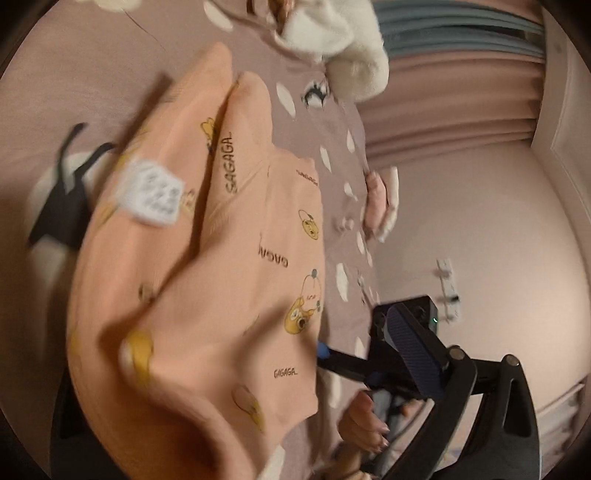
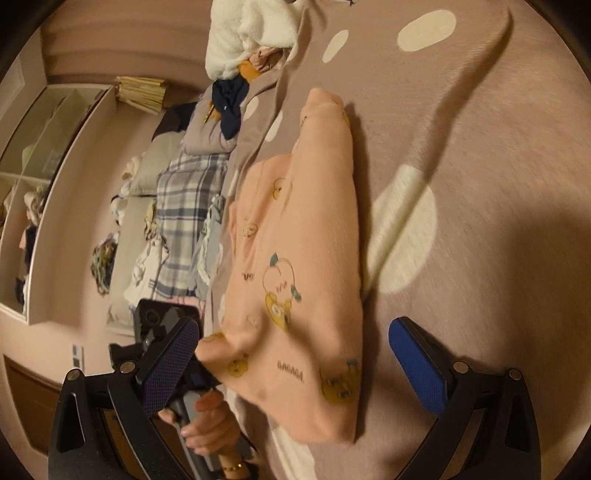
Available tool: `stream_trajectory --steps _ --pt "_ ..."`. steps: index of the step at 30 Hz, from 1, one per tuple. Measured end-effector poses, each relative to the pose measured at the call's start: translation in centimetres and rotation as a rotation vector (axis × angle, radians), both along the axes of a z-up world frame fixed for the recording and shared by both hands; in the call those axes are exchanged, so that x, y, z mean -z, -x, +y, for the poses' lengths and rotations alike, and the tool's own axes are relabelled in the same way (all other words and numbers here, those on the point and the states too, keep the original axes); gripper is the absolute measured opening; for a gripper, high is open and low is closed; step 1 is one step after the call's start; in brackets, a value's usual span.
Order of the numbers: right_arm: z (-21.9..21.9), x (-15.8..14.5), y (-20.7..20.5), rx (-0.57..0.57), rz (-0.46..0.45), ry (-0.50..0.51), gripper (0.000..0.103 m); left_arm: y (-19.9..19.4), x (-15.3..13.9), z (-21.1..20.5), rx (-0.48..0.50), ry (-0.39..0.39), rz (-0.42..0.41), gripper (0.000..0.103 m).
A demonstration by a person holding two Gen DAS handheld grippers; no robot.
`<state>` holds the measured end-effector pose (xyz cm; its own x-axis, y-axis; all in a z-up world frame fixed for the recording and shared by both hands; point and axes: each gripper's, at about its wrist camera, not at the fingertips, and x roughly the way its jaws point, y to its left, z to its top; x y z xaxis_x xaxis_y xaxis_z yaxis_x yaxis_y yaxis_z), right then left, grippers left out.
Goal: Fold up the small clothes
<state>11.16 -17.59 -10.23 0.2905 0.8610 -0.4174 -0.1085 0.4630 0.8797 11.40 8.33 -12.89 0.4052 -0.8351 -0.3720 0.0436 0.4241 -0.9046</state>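
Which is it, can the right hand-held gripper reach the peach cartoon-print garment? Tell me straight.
Probably yes. The right hand-held gripper is open, and the peach cartoon-print garment already sits between its spread fingers, with nothing covering it in the right wrist view.

Soft matt peach cloth garment (image 2: 295, 258) lies on brushed, fuzzy bedspread (image 2: 480, 166); white fleece (image 1: 332, 33) looks fluffy.
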Motion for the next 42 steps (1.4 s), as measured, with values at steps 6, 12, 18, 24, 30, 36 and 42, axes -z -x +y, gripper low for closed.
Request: stream_trajectory --steps 6,12,18,24,30,36,42 --pt "2.0 -0.1 -2.1 -0.002 0.006 0.016 0.103 -2.1 0.4 1.2 -0.001 0.050 0.074 0.093" --pt "2.1 -0.4 -1.5 0.044 -0.030 0.051 0.099 -2.3 0.5 1.2 -0.009 -0.057 0.099 0.059" --pt "3.9 0.0 -1.6 0.044 -0.055 0.188 0.046 -1.5 1.5 1.9 -0.077 -0.135 0.117 0.030" --pt "4.7 -1.4 -0.6 0.068 -0.168 0.321 0.029 -0.7 -0.2 -0.3 -0.142 -0.340 0.020 0.026" --pt "4.8 -3.3 -0.1 0.068 -0.279 0.375 0.027 1.1 -0.7 -1.4 -0.200 -0.423 -0.066 0.024" --pt "4.0 -5.7 1.1 0.094 -0.356 0.351 0.026 3.7 -4.1 -2.4 -0.234 -0.484 -0.202 0.023" --pt "2.4 -9.8 4.6 0.136 -0.441 0.353 0.026 7.7 -8.4 -5.0 -0.226 -0.535 -0.354 0.023"
